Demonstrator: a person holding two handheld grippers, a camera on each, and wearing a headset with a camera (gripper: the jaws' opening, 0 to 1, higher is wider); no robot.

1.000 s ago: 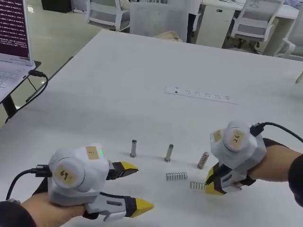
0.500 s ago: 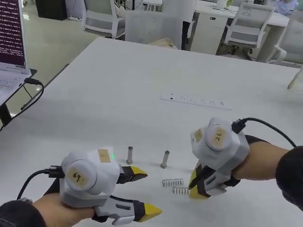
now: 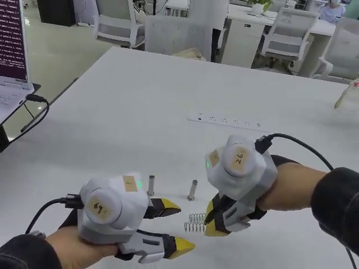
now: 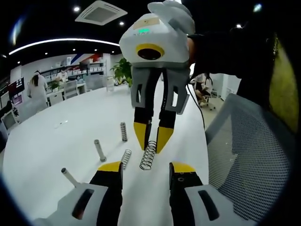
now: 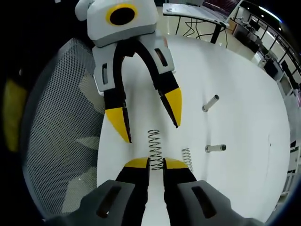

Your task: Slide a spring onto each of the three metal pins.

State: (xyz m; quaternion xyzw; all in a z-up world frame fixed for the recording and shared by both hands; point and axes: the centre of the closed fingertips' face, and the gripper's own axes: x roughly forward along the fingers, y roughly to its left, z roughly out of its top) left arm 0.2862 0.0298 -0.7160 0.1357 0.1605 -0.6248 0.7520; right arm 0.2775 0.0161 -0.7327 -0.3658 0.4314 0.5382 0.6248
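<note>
While right gripper (image 5: 155,164) pinches one end of a spring (image 5: 154,141) over the white table (image 3: 140,112), left gripper (image 3: 180,227) sits spread, holding nothing, at 9 o'clock of it in head view. Near pin (image 3: 193,190) stands at 12 o'clock, far pin (image 3: 151,185) at 10. Second spring (image 5: 186,159) lies loose just beside, at 3 o'clock in right gripper view. Third spring (image 4: 123,131) stands upright.

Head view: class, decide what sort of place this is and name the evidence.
Most likely an open-plan office or lab workspace: a large white table with a power strip on it, office chairs behind, and an open laptop at the left.
</note>
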